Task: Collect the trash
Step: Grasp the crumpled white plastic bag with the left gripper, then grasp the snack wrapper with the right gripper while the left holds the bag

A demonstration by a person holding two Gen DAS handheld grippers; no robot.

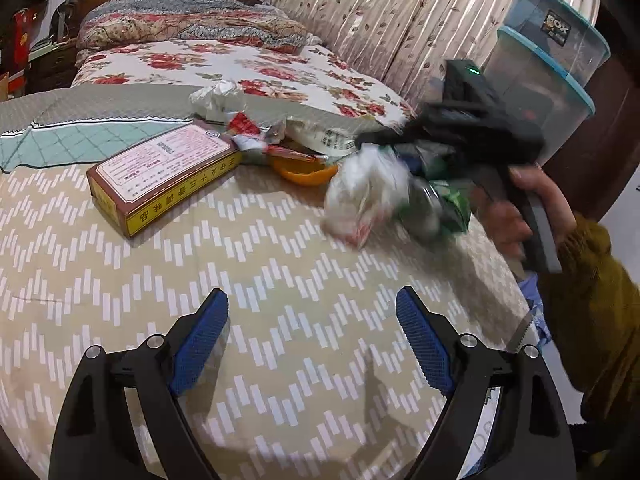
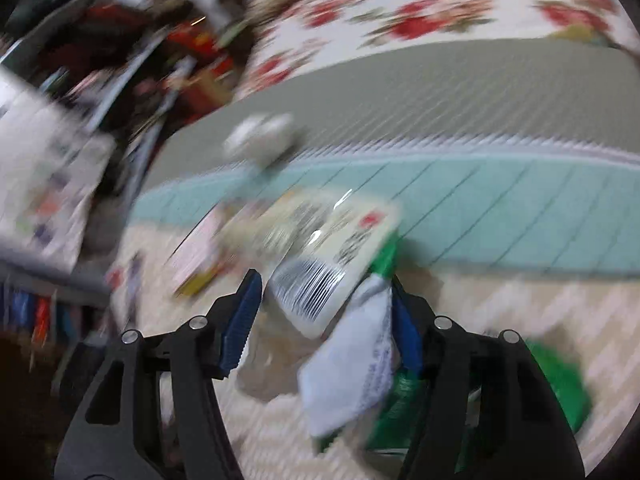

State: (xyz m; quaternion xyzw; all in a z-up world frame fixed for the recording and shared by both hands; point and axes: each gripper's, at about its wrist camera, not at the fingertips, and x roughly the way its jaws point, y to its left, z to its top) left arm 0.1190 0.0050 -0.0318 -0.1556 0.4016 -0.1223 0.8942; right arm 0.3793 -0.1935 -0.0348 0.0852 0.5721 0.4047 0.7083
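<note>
On the bed [image 1: 120, 264], over its beige zigzag cover, the left gripper [image 1: 312, 320] hovers with its blue-padded fingers [image 1: 200, 340] spread wide and nothing between them. Ahead of it lies a flat box [image 1: 164, 172] with yellow sides and a pink label, and just behind that a small heap of trash: a crumpled white wad [image 1: 218, 98], a red-and-white wrapper [image 1: 250, 132], a pale printed bag [image 1: 324, 136] and an orange peel [image 1: 304, 172], all touching or overlapping.

To the right, the right gripper [image 1: 452, 140] is held by a hand [image 1: 516, 208] in a mustard sleeve. It carries a blurred bundle of white and green wrappers [image 1: 384, 196] lifted off the cover. In its own blurred view, the right gripper [image 2: 324, 308] has its fingers [image 2: 244, 320] closed in on the wrappers [image 2: 352, 360], a white packet with a barcode and a green bag wedged between them. Stacked clear tubs [image 1: 552, 64] with blue rims stand behind, beside the striped curtain [image 1: 400, 12].
</note>
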